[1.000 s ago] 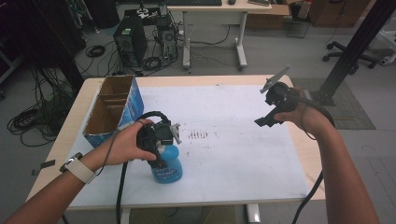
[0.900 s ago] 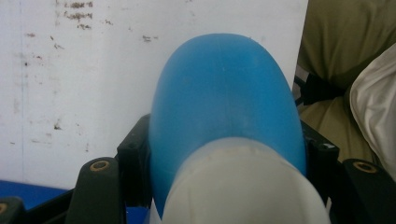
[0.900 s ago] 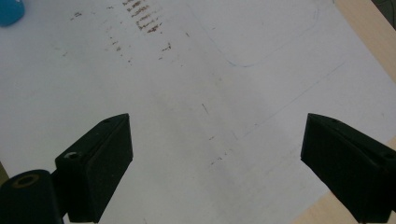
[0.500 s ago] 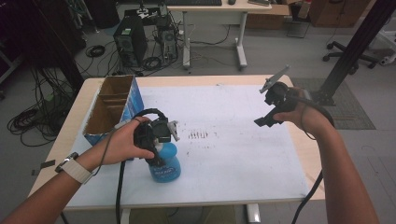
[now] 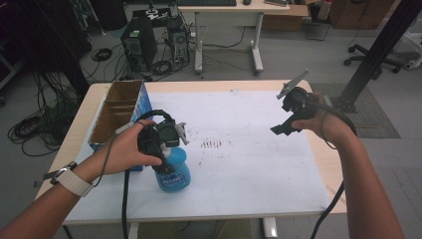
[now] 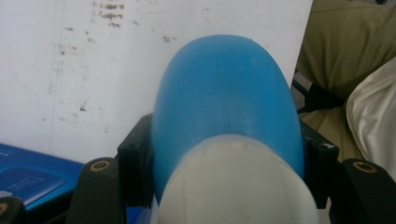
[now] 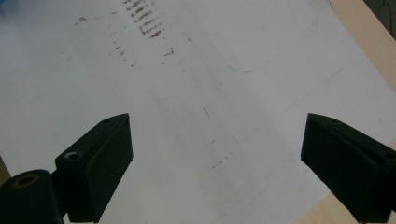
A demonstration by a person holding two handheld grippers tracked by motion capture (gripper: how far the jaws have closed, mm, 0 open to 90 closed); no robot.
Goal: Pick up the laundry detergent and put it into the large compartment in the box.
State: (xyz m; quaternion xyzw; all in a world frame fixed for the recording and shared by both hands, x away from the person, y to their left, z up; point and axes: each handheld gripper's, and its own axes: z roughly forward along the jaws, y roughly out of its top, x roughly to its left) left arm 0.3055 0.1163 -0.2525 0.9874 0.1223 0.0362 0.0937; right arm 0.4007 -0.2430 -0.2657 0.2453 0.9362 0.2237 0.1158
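bottle: blue spray bottle (image 5: 172, 169) w/ white trigger head (image 5: 174, 133) stood near the front-left of the desk (image 5: 259, 164), just beside the open cardboard box (image 5: 117, 112); from the high view I couldn't tell whether its base touched the white sheet (image 5: 249, 124) or hung just clear of it
left grip: left hand-held gripper (image 5: 158, 144) was clamped across the bottle's upper part; in the left gripper view the black pads (image 6: 135, 170) pressed both flanks of the blue body (image 6: 226, 102), right above the whitish neck (image 6: 233, 186)
right grip: right hand-held gripper (image 7: 215, 172) held nothing; jaws spread wide over the bare sheet, well apart from the bottle, toward the desk's far-right side (image 5: 291, 112)
risk 1, slip: rounded, smooth shoulder; pads sat where the body tapers, so the bottle could squirt downward out of the hold if lifted fast; liquid weight, if any, would add to it
risk 2, tilt: one-sided hold near the top; bottom-heavy body might swing & knock the box wall just beside it
risk 3, spray: trigger head close to the jaws; a bump or re-grip could press it & wet the sheet, smearing the dark marks (image 5: 211, 144)
risk 4, cable: left cable (image 5: 124, 199) trailed off the front edge; snag poss. if the hand travelled far
mitigation: slow moves; right one free to steady the base
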